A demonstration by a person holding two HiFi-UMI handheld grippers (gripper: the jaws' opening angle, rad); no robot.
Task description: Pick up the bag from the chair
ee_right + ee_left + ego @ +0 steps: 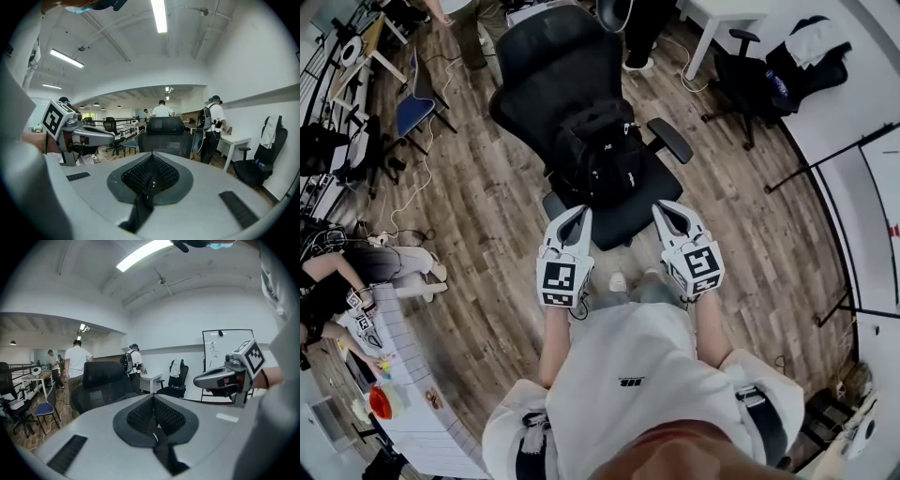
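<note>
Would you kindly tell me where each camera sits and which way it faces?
Head view: on the person's head, looking steeply down at the bag on the chair; shirt, left gripper and right gripper show.
Left gripper view: on the left gripper, facing the chair's backrest along shut jaws; right gripper at right.
Right gripper view: on the right gripper, same heading; left gripper at left.
Shared: both gripper views see that backrest.

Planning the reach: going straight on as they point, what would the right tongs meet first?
Likely the bag on the chair, or the backrest behind it if the right tongs pass above; height is unclear.
</note>
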